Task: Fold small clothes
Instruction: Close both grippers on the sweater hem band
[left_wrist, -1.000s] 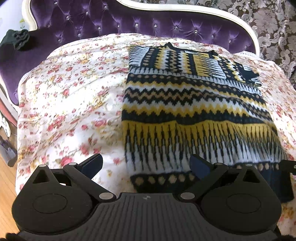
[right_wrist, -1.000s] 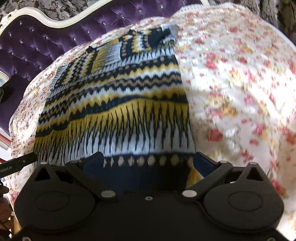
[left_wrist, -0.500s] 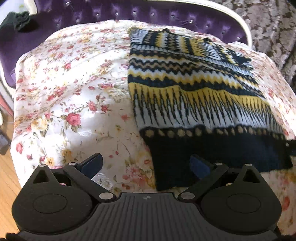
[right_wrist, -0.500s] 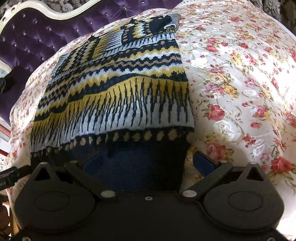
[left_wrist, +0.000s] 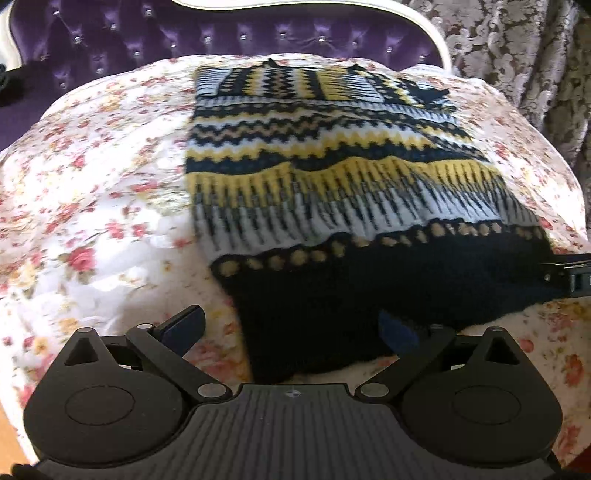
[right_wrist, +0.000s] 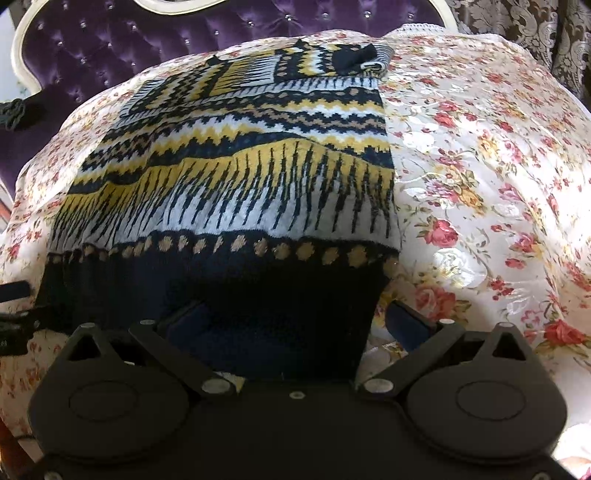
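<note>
Lying between both grippers' spread fingers (left_wrist: 184, 325): sweater (right_wrist: 236, 192).

A purple tufted headboard (left_wrist: 236, 48) with a cream frame stands at the far side. A floral bedspread (left_wrist: 92, 192) covers the bed, and patterned drapery (left_wrist: 517, 48) hangs far right.

Both wrist views sit low and close at the sweater (left_wrist: 332, 192) (right_wrist: 236, 177) hem, facing 12 o'clock toward the headboard (left_wrist: 221, 40) (right_wrist: 147, 40); both share them.
</note>
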